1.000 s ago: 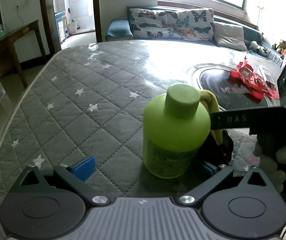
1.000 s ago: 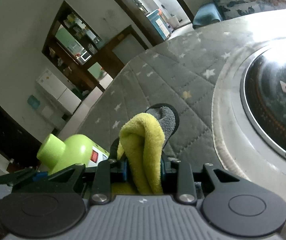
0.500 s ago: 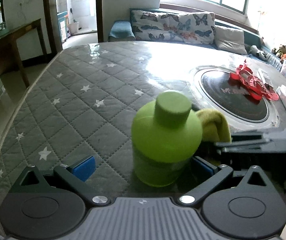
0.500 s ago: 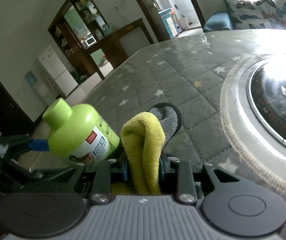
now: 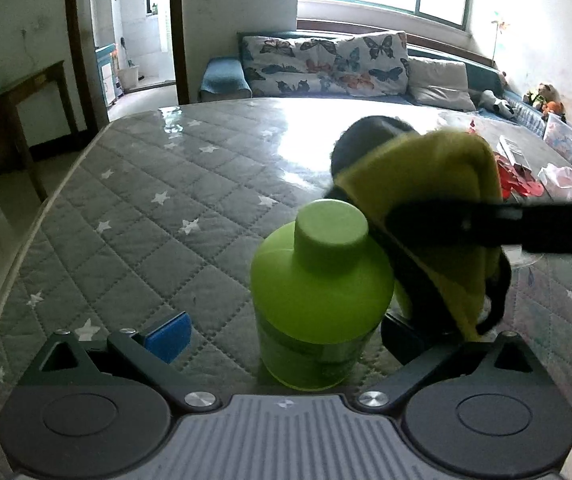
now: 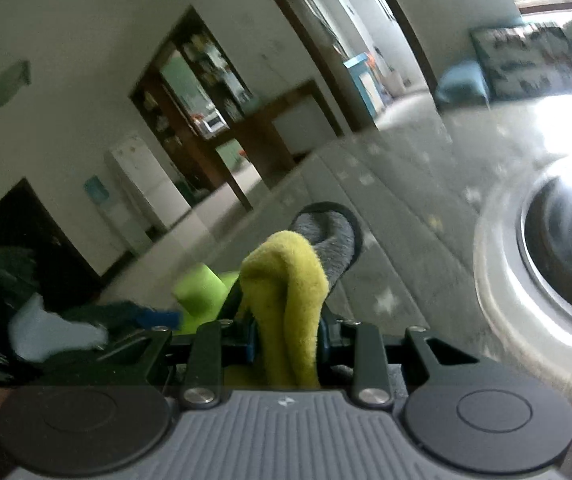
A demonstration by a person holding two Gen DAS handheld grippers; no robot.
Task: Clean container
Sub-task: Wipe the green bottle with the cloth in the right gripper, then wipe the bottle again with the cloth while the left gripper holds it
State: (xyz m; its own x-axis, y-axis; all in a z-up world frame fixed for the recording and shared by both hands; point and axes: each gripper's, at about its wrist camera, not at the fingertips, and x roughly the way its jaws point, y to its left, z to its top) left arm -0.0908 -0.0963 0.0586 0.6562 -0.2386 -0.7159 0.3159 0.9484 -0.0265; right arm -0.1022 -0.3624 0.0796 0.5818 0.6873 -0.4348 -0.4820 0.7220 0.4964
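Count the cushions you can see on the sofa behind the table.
2 visible: a butterfly-print cushion toward the sofa's left, and a plain pale cushion directly to its right. Others could be hidden farther right.

Home living room: sofa [image 5: 325,68], quilted table [image 5: 146,220].

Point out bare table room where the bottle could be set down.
Bare quilted cover lies left of and beyond the green bottle, out to the table's far edge. Right is crowded: yellow cloth, right gripper, red clutter.

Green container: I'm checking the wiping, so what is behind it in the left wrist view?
Behind the green container, the right tongs grip a yellow cloth. Whether the cloth touches the container's hidden back is covered.
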